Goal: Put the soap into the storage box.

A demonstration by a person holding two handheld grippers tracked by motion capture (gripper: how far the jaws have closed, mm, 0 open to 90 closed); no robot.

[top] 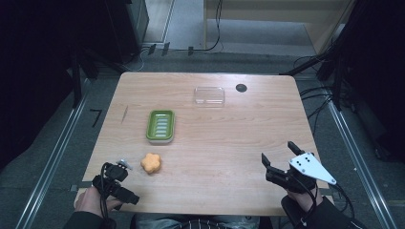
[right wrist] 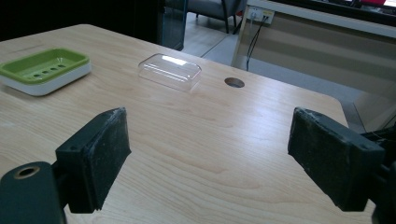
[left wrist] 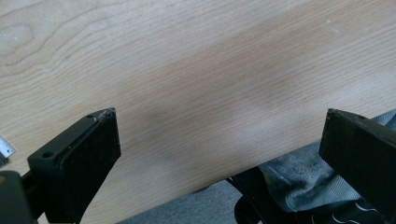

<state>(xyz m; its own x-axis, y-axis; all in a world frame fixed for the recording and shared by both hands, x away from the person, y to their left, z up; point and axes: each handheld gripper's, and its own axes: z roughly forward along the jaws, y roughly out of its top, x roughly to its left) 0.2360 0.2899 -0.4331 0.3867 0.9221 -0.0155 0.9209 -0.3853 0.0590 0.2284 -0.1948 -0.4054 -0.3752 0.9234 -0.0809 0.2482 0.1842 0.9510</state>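
The left gripper (top: 119, 179) rests at the near left corner of the wooden table (top: 229, 152), jaws spread wide with nothing between them; in the high view its shape is dark and hard to read. Just beside it, to its right, lies an orange flower-shaped piece (top: 151, 162), possibly soap. The right gripper (top: 279, 155) sits at the near right edge, jaws also apart and empty. Farther back stand a green soap dish (top: 161, 126) and a clear lid (top: 209, 96).
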